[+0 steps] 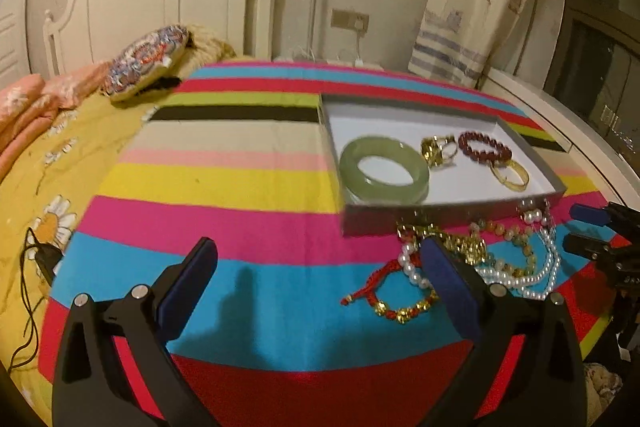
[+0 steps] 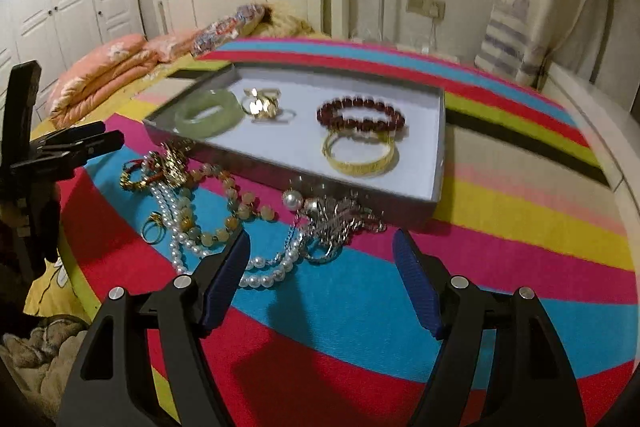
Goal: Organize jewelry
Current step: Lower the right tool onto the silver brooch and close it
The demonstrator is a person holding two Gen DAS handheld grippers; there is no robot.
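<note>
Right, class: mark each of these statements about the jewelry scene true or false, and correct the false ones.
1. The green bangle lies inside the box. True.
2. The dark red bead bracelet lies on the striped cloth. False: it is in the box.
3. The right tool is open and empty. True.
4. The pearl strand is in the box. False: it lies on the cloth, in front of it.
5. The left tool grips a bracelet. False: it is open, holding nothing.
</note>
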